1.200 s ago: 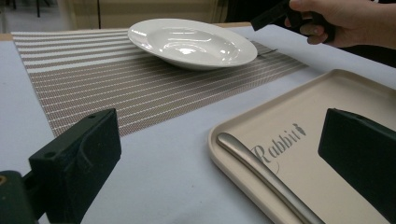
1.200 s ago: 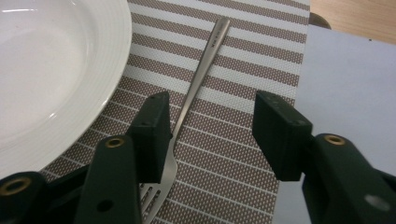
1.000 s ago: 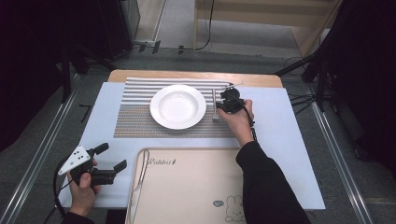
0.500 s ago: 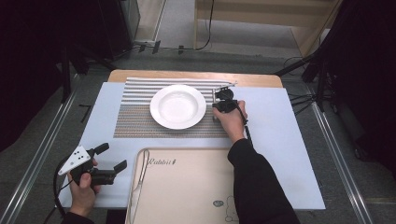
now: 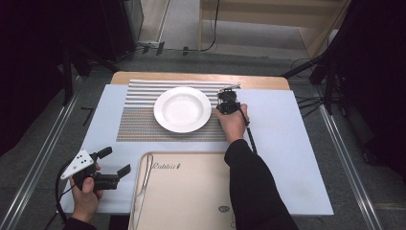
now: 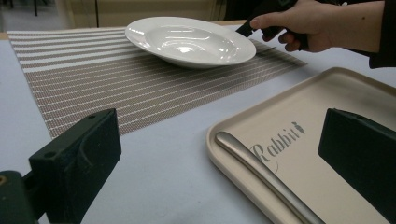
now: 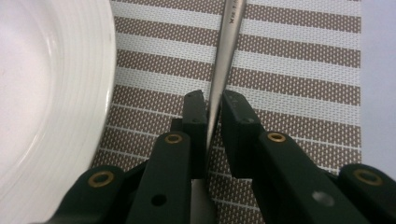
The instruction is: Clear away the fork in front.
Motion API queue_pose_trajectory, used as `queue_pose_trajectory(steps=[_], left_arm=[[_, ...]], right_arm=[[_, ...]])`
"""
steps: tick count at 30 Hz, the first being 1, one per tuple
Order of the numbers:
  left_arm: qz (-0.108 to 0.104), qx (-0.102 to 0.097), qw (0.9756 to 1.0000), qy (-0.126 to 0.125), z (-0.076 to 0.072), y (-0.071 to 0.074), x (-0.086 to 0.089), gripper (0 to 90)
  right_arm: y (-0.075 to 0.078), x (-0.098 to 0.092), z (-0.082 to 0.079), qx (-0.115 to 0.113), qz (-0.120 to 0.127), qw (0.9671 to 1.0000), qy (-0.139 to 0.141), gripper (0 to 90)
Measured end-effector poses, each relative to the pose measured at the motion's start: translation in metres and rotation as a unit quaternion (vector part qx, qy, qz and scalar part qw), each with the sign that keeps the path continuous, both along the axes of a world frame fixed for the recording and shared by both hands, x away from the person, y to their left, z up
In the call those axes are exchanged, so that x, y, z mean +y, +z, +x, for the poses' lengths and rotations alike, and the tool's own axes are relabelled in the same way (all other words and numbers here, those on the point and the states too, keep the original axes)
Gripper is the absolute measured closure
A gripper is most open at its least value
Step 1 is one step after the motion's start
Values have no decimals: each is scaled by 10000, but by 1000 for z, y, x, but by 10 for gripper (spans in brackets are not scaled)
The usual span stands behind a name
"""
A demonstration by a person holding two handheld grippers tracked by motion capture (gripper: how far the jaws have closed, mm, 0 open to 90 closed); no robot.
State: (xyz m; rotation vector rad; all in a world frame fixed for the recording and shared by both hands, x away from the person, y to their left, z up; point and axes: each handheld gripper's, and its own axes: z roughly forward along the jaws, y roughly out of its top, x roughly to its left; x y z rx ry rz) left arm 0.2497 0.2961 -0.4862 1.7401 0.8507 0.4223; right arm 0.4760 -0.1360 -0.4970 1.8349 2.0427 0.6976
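Note:
A white plate (image 5: 182, 109) sits on a striped placemat (image 5: 139, 120). To its right on the mat lies a slim silver utensil (image 7: 229, 37), its far end showing past the hand (image 5: 232, 87). My right gripper (image 7: 212, 100) points along it. Its jaws have just been closing and now pinch the utensil between the pads. From above, the right gripper (image 5: 229, 95) is just off the plate's right rim. My left gripper (image 5: 115, 160) rests at the table's near left corner with its jaws wide apart and nothing between them.
A beige tray (image 5: 191, 191) marked "Rabbit" lies at the near edge, with a metal handle (image 6: 261, 172) lying along its left rim. The plate's rim (image 7: 46, 93) is right beside the right jaws. The white table top (image 5: 287, 143) stretches to the right of the mat.
The right hand has slid a little left toward the plate and sunk onto the mat. The left hand has stayed put.

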Motion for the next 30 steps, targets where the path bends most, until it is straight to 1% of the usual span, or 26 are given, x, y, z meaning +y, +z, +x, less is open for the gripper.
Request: queue_pose_trajectory(steps=[3,6,7,9,11,13,16,19,21,23,25,26,28,30], left_arm=[[6,-8,10000,-1,0,0,0,0],[12,-3,10000,5,0,0,0,0],[11,-2,10000,5,0,0,0,0],[31,2,10000,12,0,0,-1,0],[16,3,10000,28,0,0,-1,0],[5,-3,10000,25,0,0,0,0],[16,-18,10000,20,0,0,0,0],[53,-37,10000,35,0,1,-1,0],[46,-44,10000,42,0,1,-1,0],[35,-54,10000,52,0,2,-1,0],[56,-54,9999,72,0,3,-1,0],[62,-68,9999,71,0,3,-1,0],[65,-70,9999,66,0,4,-2,0],[137,-110,9998,56,-1,6,-6,0]], right_arm=[[1,3,1,61,-82,9999,-86,808],[1,1,1,62,8,9999,-143,835],[1,0,2,86,48,9998,-144,836],[1,0,2,98,17,9999,-140,839],[1,1,2,57,-52,9999,-83,841],[1,0,1,30,-6,10000,-88,842],[-1,-4,-2,-107,104,9998,-98,842],[-2,-12,-7,-175,292,9993,-146,842],[-2,-18,-9,-191,402,9989,-126,843],[-1,-23,-14,-279,448,9985,-109,843],[1,-27,-18,-377,417,9984,-32,842],[2,-28,-20,-440,484,9979,-13,842],[6,-31,-24,-539,536,9971,12,842],[10,-35,-28,-642,651,9958,47,842]])
